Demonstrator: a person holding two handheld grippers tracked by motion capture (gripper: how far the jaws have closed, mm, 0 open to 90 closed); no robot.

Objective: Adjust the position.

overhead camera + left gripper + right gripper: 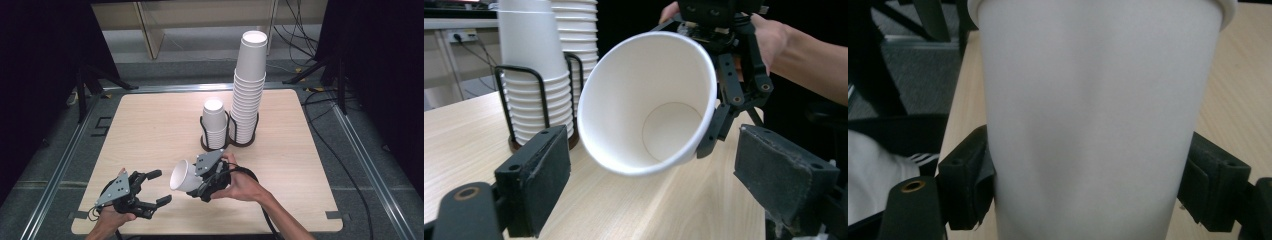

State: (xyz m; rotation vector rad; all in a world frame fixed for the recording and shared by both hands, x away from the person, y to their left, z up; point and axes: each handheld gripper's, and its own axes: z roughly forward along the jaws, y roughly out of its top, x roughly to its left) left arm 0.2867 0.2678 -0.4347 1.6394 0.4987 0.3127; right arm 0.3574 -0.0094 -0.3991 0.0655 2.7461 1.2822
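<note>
Nearest the lens in the high view, the left hand-held gripper (152, 188) rests low over the front edge of the desk (150, 125), its jaws parted with nothing between them. Just to its right, the right hand-held gripper (194, 182) holds a single paper cup (183, 176) on its side, mouth turned toward the left one. Farther back stand two wire holders: the short stack (215, 125) in the left ring and the tall stack (248, 87) in the right, touching side by side.

From the left gripper view, the two black pads (536, 175) stand apart and bare, and the cup (649, 102) hangs just beyond them, open end facing in, its round bottom visible inside. The right hand-held gripper (724, 107) clamps it from behind. Both stacks (531, 65) sit to the left on the desk.

From the right gripper view, the cup wall (1093, 125) fills the space between the pads (965, 180), which press on it from both sides, so this grip is firm.

By my judgement, one cup is off a stack and in hand, offered across; the handover to the left hand-held gripper is not yet made, and placing the cup on a stack remains.
</note>
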